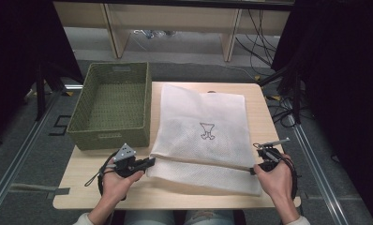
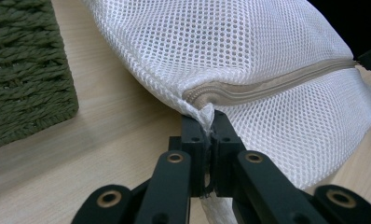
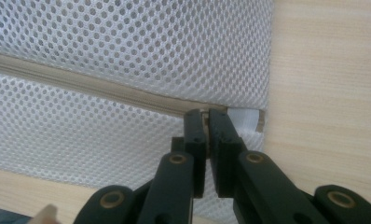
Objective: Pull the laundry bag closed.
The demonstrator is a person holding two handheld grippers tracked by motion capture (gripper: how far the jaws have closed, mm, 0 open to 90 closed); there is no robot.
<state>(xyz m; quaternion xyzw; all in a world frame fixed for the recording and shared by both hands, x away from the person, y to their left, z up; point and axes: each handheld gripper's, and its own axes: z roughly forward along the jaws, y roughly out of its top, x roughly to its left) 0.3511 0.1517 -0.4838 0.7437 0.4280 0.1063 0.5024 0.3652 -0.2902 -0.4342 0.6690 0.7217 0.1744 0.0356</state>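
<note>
A white mesh laundry bag [image 1: 203, 126] lies flat on the wooden table [image 1: 81, 168], with a beige zipper [image 1: 203, 162] running across it near the front. My left gripper [image 1: 150, 162] is shut on the bag's left corner at the zipper end; up close the mesh bag [image 2: 249, 51] bunches between the jaws of the left gripper [image 2: 210, 122]. My right gripper [image 1: 253, 171] is shut at the zipper's right end. In the right gripper view the right gripper [image 3: 206, 115] pinches the zipper [image 3: 81, 84] where it meets the mesh bag's [image 3: 127, 42] edge.
A green woven basket [image 1: 110, 137] stands empty at the table's left, close behind my left gripper; its wall [image 2: 25, 70] also appears in the left gripper view. Bare table [image 3: 323, 93] lies right of the bag. Dark curtains flank the table, with shelving legs and cables beyond.
</note>
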